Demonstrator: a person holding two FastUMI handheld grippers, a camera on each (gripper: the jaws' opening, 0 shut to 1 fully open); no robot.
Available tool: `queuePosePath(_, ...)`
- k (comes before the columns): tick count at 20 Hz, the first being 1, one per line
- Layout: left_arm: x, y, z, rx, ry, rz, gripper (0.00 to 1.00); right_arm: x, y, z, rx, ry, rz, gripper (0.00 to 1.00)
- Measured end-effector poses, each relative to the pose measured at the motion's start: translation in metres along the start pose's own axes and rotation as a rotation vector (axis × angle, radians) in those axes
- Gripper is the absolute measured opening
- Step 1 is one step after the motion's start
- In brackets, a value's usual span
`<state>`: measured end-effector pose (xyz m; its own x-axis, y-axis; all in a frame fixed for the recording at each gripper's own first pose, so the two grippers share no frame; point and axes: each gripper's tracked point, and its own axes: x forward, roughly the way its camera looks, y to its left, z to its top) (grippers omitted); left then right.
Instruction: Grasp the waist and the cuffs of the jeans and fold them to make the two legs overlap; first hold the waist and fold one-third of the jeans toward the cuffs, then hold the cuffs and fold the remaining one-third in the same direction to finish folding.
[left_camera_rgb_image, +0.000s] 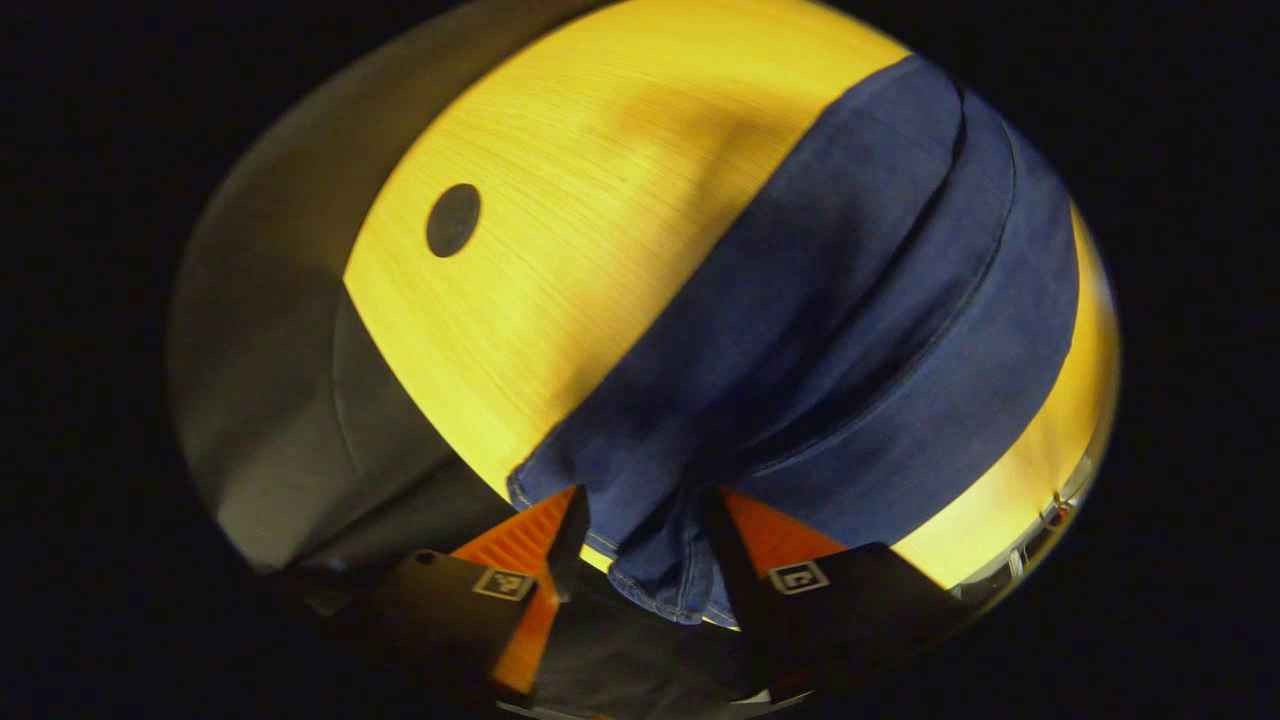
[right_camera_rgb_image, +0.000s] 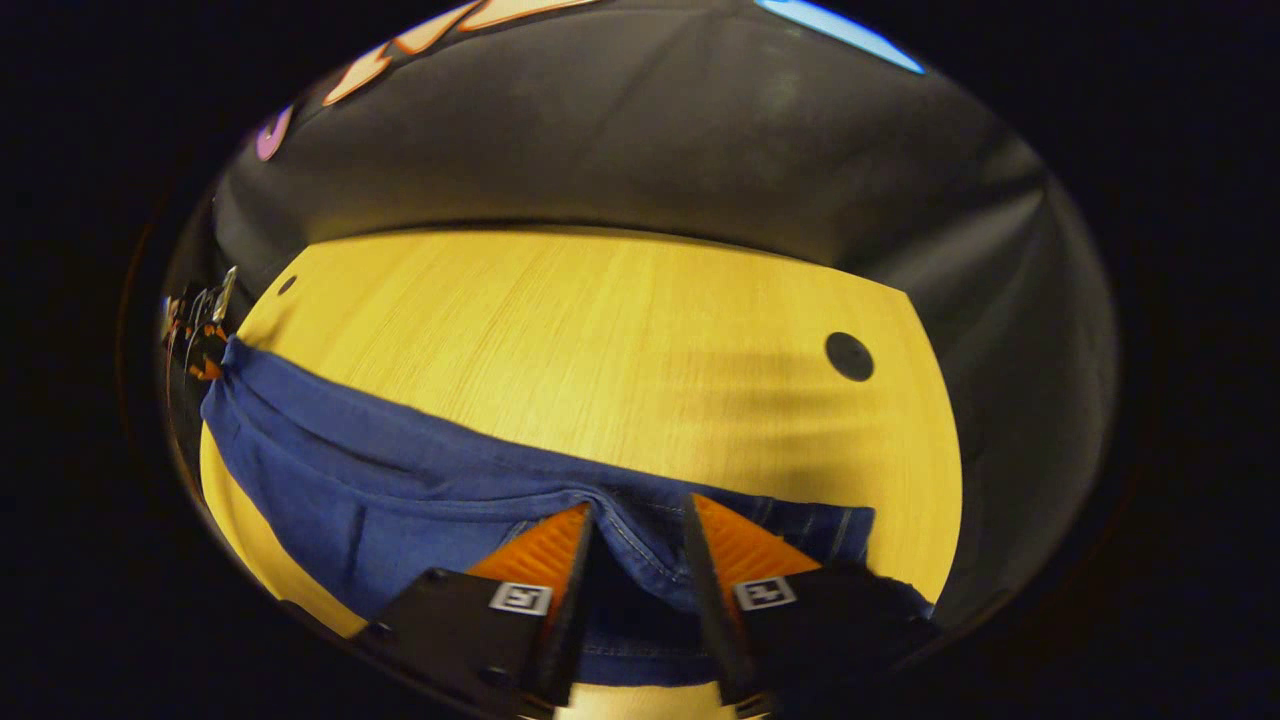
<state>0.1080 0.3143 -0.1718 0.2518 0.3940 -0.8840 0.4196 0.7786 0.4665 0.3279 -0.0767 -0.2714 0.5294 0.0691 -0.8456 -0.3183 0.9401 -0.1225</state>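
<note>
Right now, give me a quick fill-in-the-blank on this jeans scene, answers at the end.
1. The left hand-held gripper has a hemmed end of the ____ between its fingers.
2. The jeans lie on a wooden ____.
3. The right hand-held gripper has ____ fabric between its fingers.
4. The dark round spot on the table lies ____ from the jeans.

Missing words: jeans; table; denim; apart

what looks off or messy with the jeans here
Nothing looks damaged. The jeans lie across the wooden table, bunched into folds where the left tongs pinch the hem and the right tongs the other end.
</note>
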Motion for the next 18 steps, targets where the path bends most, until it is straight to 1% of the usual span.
queuePosePath(1, -0.001, 0.007, 0.006, -0.022, -0.027, 0.026, 0.86, -0.001, -0.003, 0.004, 0.044, -0.013, 0.0, 0.71)
queuePosePath(2, -0.002, 0.015, 0.013, -0.044, -0.061, 0.066, 0.87, -0.005, -0.002, 0.005, 0.084, -0.02, 0.01, 0.83)
queuePosePath(3, -0.003, 0.024, 0.019, -0.068, -0.087, 0.106, 0.91, -0.007, -0.001, 0.007, 0.11, -0.03, 0.017, 0.91)
queuePosePath(5, -0.004, 0.033, 0.025, -0.099, -0.099, 0.161, 0.95, -0.009, -0.004, 0.01, 0.108, -0.044, 0.016, 0.93)
queuePosePath(6, -0.005, 0.032, 0.026, -0.114, -0.096, 0.165, 0.95, -0.008, -0.004, 0.01, 0.106, -0.054, 0.023, 0.95)
queuePosePath(7, -0.009, 0.03, 0.011, -0.133, -0.099, 0.165, 1.0, -0.009, -0.004, 0.011, 0.108, -0.064, 0.031, 0.97)
queuePosePath(8, -0.01, 0.031, 0.015, -0.155, -0.108, 0.173, 0.95, -0.008, -0.005, 0.011, 0.109, -0.072, 0.039, 0.98)
queuePosePath(10, -0.022, 0.034, 0.016, -0.207, -0.159, 0.219, 0.95, -0.007, -0.004, 0.013, 0.13, -0.089, 0.069, 1.0)
queuePosePath(12, -0.04, 0.035, 0.018, -0.269, -0.225, 0.264, 0.95, -0.006, -0.003, 0.016, 0.143, -0.113, 0.097, 1.0)
queuePosePath(13, -0.05, 0.035, 0.022, -0.307, -0.271, 0.294, 0.95, -0.008, -0.005, 0.022, 0.15, -0.144, 0.102, 1.0)
queuePosePath(15, -0.074, 0.036, 0.027, -0.402, -0.363, 0.355, 0.95, -0.015, -0.011, 0.04, 0.21, -0.236, 0.111, 1.0)
queuePosePath(17, -0.099, 0.036, 0.026, -0.49, -0.431, 0.411, 0.95, -0.025, -0.028, 0.052, 0.283, -0.289, 0.083, 0.99)
queuePosePath(18, -0.103, 0.038, 0.029, -0.533, -0.469, 0.434, 0.94, -0.036, -0.035, 0.05, 0.315, -0.299, 0.071, 1.0)
